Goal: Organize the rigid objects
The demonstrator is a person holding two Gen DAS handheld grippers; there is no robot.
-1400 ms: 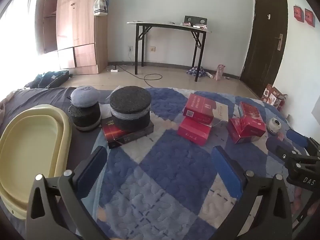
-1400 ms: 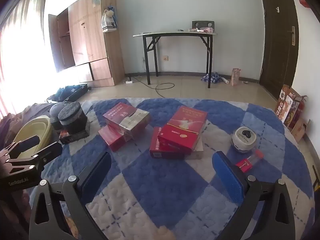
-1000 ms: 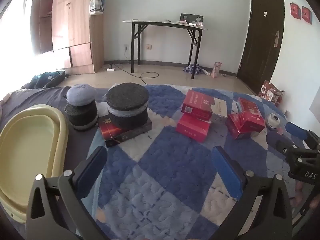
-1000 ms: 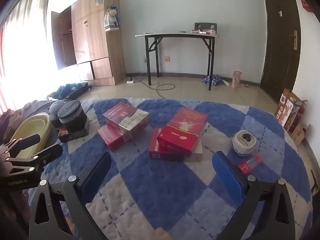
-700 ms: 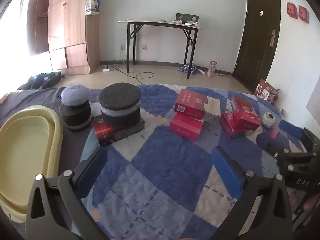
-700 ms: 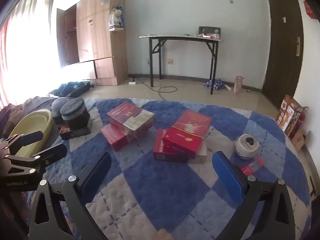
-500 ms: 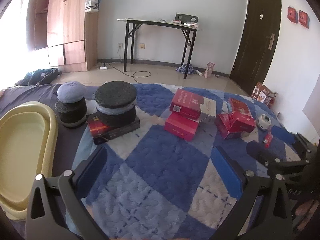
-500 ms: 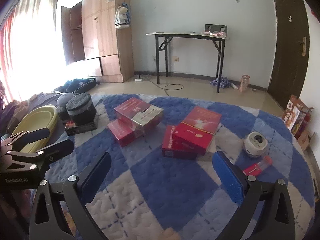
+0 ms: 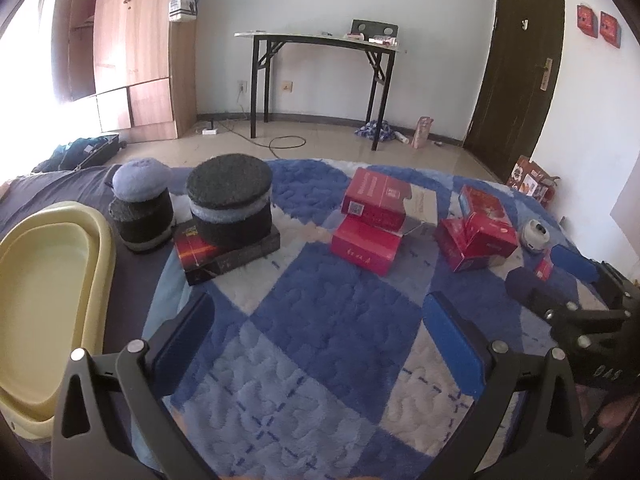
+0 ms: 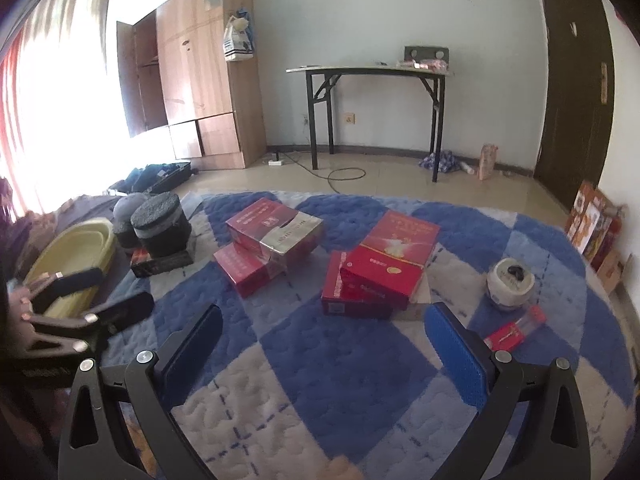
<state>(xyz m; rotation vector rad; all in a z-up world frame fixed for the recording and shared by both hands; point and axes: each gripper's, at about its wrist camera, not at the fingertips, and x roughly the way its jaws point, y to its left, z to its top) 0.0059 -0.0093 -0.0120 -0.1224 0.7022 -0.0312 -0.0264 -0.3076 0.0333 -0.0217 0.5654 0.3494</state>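
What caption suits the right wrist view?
Open right gripper hovers over a blue checked quilt scattered with red boxes.

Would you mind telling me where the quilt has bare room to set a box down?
Bare quilt lies between the open right gripper and the red boxes. The yellow tub looks empty. It is crowded around the dark round containers.
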